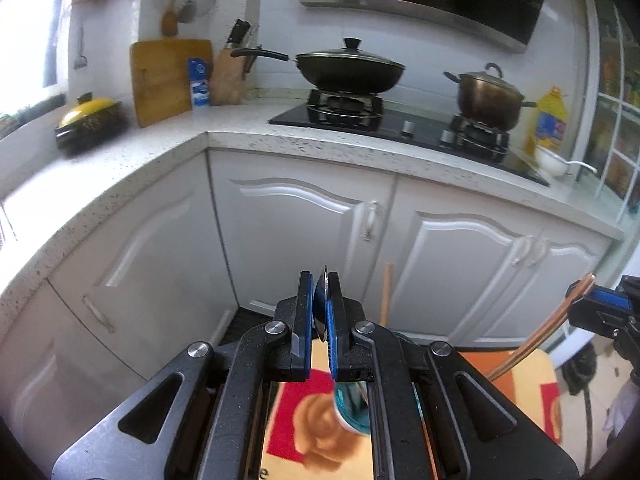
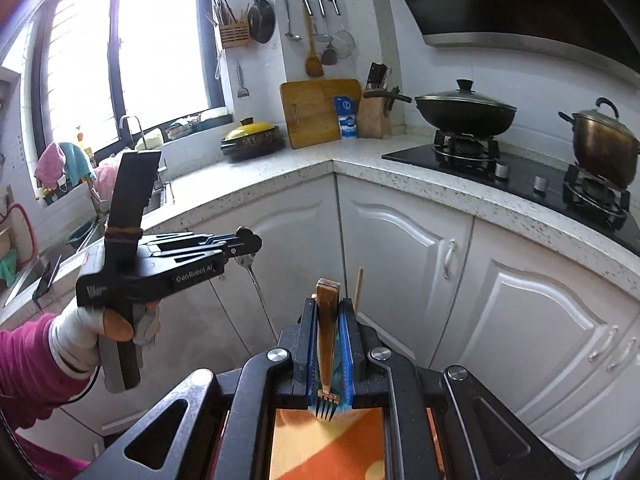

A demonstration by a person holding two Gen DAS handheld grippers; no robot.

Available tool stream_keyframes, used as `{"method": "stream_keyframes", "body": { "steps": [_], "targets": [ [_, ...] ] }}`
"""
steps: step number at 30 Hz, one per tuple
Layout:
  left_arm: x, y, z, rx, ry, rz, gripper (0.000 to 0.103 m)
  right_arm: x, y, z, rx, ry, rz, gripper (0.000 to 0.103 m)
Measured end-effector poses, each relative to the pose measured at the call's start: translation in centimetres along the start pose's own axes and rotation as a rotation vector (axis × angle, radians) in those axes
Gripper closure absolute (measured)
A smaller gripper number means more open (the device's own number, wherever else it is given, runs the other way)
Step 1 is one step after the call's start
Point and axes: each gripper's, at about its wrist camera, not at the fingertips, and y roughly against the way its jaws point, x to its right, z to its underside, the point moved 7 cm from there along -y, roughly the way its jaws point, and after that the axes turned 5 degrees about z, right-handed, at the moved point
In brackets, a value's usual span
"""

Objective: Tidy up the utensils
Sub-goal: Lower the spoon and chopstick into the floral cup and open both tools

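Your left gripper [image 1: 320, 320] pinches a spoon [image 2: 256, 280] low at centre frame; your right gripper [image 2: 330, 344] clamps the wooden-handled fork [image 2: 326, 340], tines toward you. Keep both squeezes firm, carrying them level toward the counter [image 2: 280, 188].

Blown-out daylight from window [image 2: 132, 48]; fisheye-bent edges, slight blur.

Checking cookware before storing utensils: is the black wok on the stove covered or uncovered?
Covered: a dark lid with a black knob sits on the black wok.
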Motion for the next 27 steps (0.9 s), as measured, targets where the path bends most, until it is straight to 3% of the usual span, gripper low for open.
{"method": "stream_keyframes", "body": {
  "steps": [12,24,27],
  "targets": [
    [0.3,-4.1,2.6,-0.038,-0.046,-0.075,0.099,1.0,-5.9,2.3,-0.062,-0.066,-0.017,0.093],
    [1.5,-7.0,5.9,-0.122,-0.051,-0.064,0.099,1.9,-9.0,7.2,-0.181,-0.124,-0.045,0.093],
    [1.4,-7.4,6.3,-0.141,-0.037,-0.058,0.099,2.7,-9.1,7.7,-0.173,-0.165,-0.045,0.093]
  ]
}}
